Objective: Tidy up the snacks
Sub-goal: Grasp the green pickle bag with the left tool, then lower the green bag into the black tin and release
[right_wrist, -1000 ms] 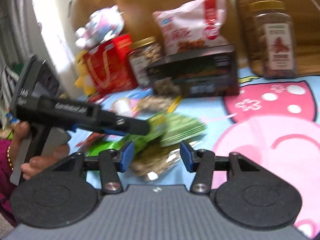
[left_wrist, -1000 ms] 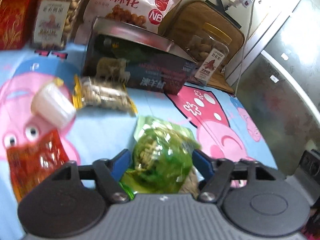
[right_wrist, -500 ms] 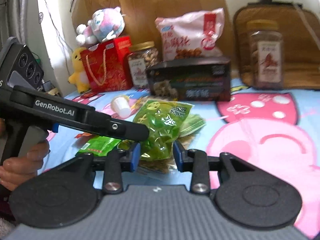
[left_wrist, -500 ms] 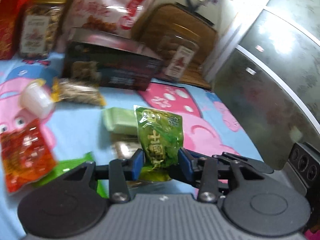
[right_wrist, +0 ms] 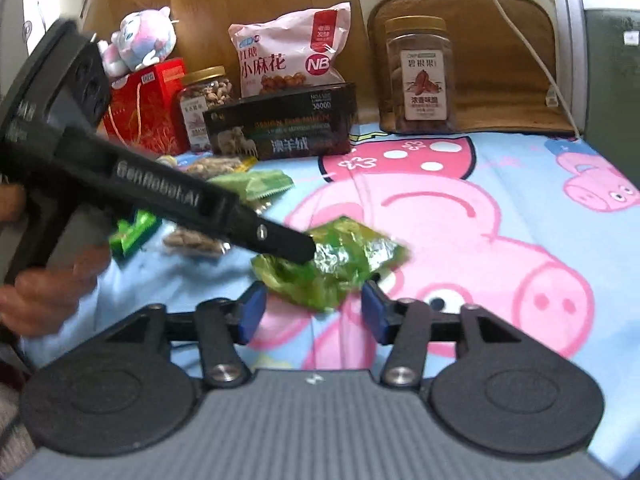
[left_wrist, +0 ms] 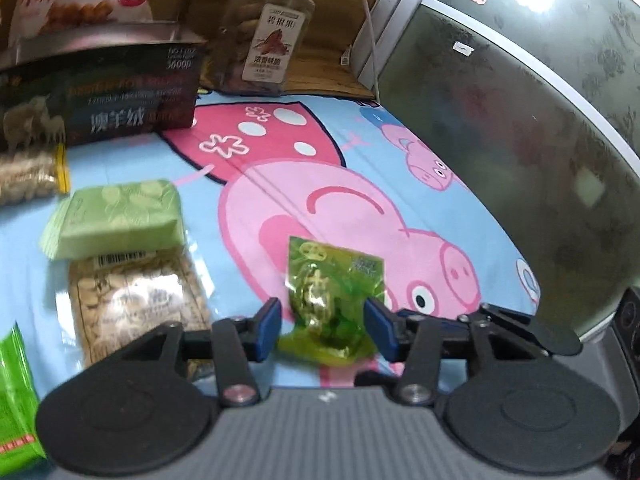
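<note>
A clear green snack packet (left_wrist: 334,300) lies on the pink-pig sheet (left_wrist: 360,184) between the open fingers of my left gripper (left_wrist: 323,330), which do not touch it. In the right wrist view the same packet (right_wrist: 340,264) lies just beyond my open, empty right gripper (right_wrist: 312,310), and the left gripper's black body (right_wrist: 160,196) reaches in from the left over the packet.
A pale green packet (left_wrist: 116,216), a nut bag (left_wrist: 132,300) and a bright green bag (left_wrist: 16,396) lie at left. A dark box (right_wrist: 284,126), nut jars (right_wrist: 420,76) (right_wrist: 204,104), a pink-white bag (right_wrist: 290,54) and a red gift bag (right_wrist: 146,108) stand at the back. A grey cabinet (left_wrist: 540,128) is at right.
My left gripper carried the green packet to the right onto the pink pig print, then opened and let it go. My right gripper's jaws widened.
</note>
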The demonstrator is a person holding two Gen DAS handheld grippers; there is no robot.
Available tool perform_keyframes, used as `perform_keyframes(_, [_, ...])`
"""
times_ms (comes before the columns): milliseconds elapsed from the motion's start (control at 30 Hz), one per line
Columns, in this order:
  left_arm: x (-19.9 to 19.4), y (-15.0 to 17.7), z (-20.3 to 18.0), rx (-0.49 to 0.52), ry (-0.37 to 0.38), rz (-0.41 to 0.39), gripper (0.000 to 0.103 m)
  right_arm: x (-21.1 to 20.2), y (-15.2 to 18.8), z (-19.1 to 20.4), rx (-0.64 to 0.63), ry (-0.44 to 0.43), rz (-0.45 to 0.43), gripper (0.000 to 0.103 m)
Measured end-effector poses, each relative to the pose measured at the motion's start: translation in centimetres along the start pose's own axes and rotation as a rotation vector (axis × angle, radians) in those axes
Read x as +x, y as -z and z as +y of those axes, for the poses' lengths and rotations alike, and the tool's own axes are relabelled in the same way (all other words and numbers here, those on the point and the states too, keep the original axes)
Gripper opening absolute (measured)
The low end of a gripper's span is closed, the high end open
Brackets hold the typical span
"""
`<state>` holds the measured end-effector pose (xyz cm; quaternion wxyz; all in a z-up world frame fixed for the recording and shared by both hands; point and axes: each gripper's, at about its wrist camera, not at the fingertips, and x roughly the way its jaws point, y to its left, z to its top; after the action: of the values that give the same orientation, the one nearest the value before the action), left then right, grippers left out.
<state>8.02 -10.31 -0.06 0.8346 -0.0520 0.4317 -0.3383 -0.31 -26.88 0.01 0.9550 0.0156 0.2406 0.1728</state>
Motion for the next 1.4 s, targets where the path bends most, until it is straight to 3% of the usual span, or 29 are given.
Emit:
perform_keyframes(133, [0.5, -0.6, 0.1, 0.001, -0.011, 0.011, 0.058, 0.1, 0.6, 0.5, -0.072, 0.033, -0.013, 0.064])
perform_keyframes(267, [1.4, -0.7, -0.7, 0.049, 0.002, 0.015, 0.043, 0.9, 0.5, 0.7, -0.09, 0.046, -0.033, 0.063])
perform_keyframes(400, [1.3, -0.3, -0.9, 0.064, -0.003, -0.006, 0.038, 1.5, 0.4, 1.3, -0.103, 0.071, -0.056, 0.045])
perform_keyframes(500, [0.3, -0.6, -0.5, 0.049, 0.013, -0.03, 0.038, 1.9, 0.1, 2.0, -0.116, 0.063, -0.067, 0.043])
perform_keyframes(733, [-4.8, -3.7, 0.6, 0.05, 0.025, -0.209, 0.037, 2.7, -4.5, 3.3, -0.202, 0.05, -0.205, 0.041])
perform_keyframes(767, [-5.3, -4.4, 1.0, 0.045, 0.047, -0.219, 0.038, 3.2, -5.6, 3.4, -0.215, 0.043, -0.219, 0.033])
perform_keyframes(800, [-5.6, -5.2, 1.5, 0.039, 0.054, -0.237, 0.037, 3.9, -6.7, 3.3, -0.217, 0.026, -0.23, 0.031])
perform_keyframes(900, [-5.9, -7.6, 2.9, 0.034, 0.004, -0.294, 0.036, 6.9, -10.1, 2.8, -0.199, -0.003, -0.254, 0.026])
perform_keyframes(1133, [-4.4, -14.1, 8.3, -0.016, -0.1, -0.366, 0.037, 14.6, -16.3, 2.9, -0.205, 0.033, -0.267, 0.023])
perform_keyframes(1300, [-2.2, -15.6, 11.9, -0.098, -0.198, -0.333, 0.038, 17.6, -17.6, 1.4, -0.144, 0.061, -0.176, 0.033])
perform_keyframes(1400, [-2.2, -15.1, 13.0, -0.114, -0.203, -0.326, 0.039, 16.2, -16.6, 1.0, -0.127, 0.054, -0.214, 0.033])
